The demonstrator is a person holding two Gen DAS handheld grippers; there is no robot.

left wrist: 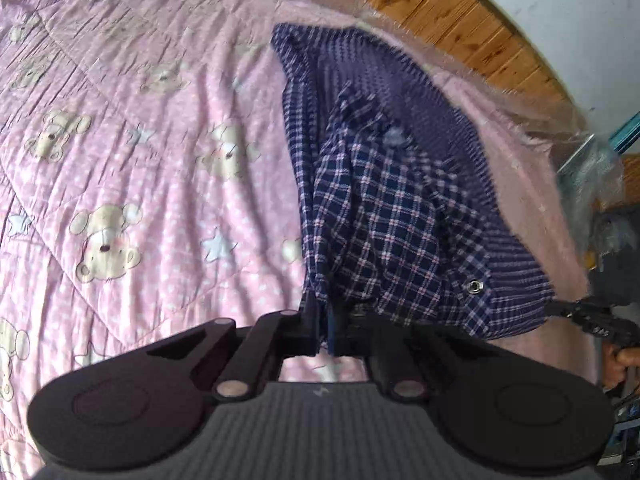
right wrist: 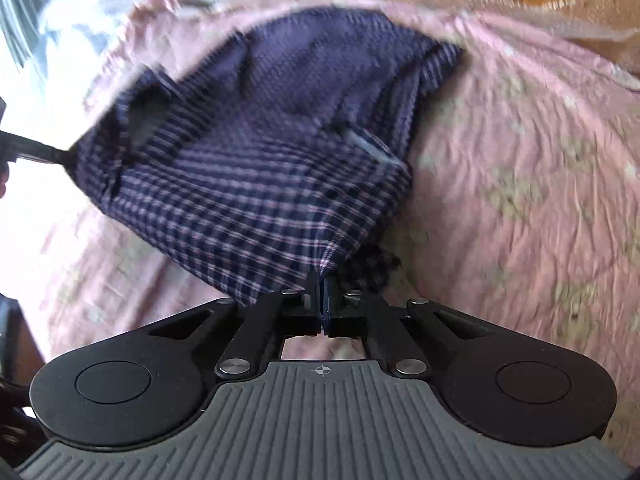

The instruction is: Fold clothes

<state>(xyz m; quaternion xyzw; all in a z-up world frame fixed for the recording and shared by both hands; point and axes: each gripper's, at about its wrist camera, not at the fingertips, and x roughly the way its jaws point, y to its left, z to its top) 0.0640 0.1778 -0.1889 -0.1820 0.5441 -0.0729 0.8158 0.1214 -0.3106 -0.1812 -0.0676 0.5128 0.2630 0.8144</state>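
A navy plaid shirt [left wrist: 392,216] with thin pink and white lines lies partly lifted over a pink bedspread [left wrist: 140,160]. My left gripper [left wrist: 326,320] is shut on one edge of the shirt. My right gripper [right wrist: 322,300] is shut on another edge of the same shirt [right wrist: 260,168]. The cloth hangs stretched between the two grippers, its far part resting on the bed. The right gripper also shows at the right edge of the left wrist view [left wrist: 588,316], and the left gripper shows at the left edge of the right wrist view [right wrist: 36,148]. A metal snap [left wrist: 475,287] shows on the shirt.
The bedspread [right wrist: 520,160] has a teddy bear and star print and covers the whole bed. A wooden plank headboard [left wrist: 460,12] runs along the far edge. Clear plastic wrap [left wrist: 592,168] and clutter sit past the bed's right side.
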